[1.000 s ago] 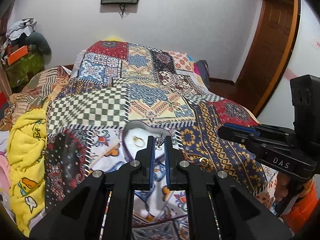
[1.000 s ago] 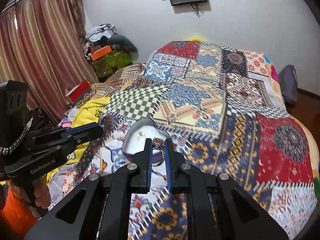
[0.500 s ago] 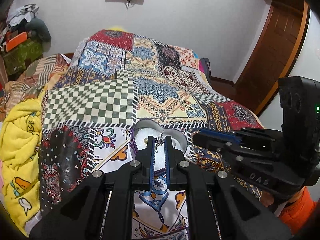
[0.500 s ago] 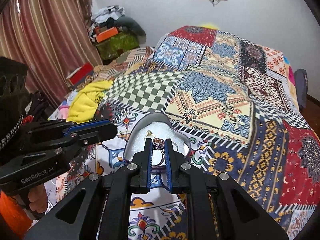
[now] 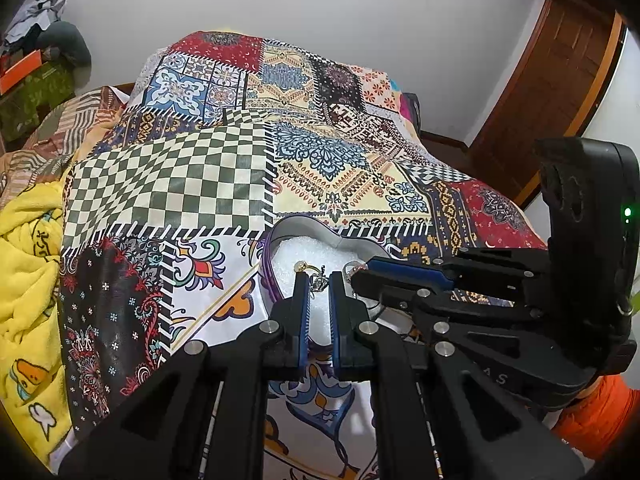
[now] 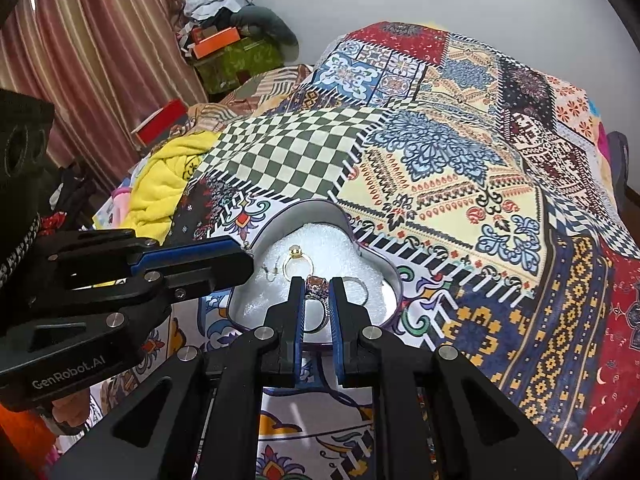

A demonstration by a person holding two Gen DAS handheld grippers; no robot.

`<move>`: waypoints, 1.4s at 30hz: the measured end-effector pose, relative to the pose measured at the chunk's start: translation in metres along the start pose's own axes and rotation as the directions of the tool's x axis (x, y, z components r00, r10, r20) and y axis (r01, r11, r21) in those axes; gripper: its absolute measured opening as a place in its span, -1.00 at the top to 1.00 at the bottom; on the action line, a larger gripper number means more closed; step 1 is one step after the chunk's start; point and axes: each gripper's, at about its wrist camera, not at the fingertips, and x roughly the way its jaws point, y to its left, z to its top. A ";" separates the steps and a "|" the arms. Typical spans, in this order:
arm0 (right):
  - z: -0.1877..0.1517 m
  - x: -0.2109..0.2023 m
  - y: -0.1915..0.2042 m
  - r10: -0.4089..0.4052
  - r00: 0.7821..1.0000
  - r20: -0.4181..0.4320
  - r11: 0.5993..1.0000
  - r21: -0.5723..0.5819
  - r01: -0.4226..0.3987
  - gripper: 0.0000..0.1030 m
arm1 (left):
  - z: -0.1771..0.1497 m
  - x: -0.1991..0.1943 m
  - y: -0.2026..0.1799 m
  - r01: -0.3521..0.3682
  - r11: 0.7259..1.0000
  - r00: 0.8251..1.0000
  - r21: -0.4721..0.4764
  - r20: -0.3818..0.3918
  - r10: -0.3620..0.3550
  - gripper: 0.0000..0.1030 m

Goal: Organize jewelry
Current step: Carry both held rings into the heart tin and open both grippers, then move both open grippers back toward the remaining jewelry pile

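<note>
- Clamping a small silver ring between the nearly closed jaws of the left gripper, just above the white foam of the heart-shaped tin.
- Pinching a stone-set ring in the right gripper, jaws narrowed onto it, hovering over the same tin on the patchwork bedspread.
- Already lying on the foam: a gold ring and a plain silver band.
- Judging both held pieces as featherlight, hard and slick, likely slipping or twisting in the pads.
- Gripping best across the band, sparing the stone setting.
- Releasing low, foam probably cushioning and stopping rolling.
</note>
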 end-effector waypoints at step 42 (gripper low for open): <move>-0.032 -0.101 -0.034 -0.166 0.980 0.107 0.985 0.066 0.160 0.46 | -0.007 -0.055 -0.048 -0.125 0.988 0.991 0.089 0.068 0.119 0.33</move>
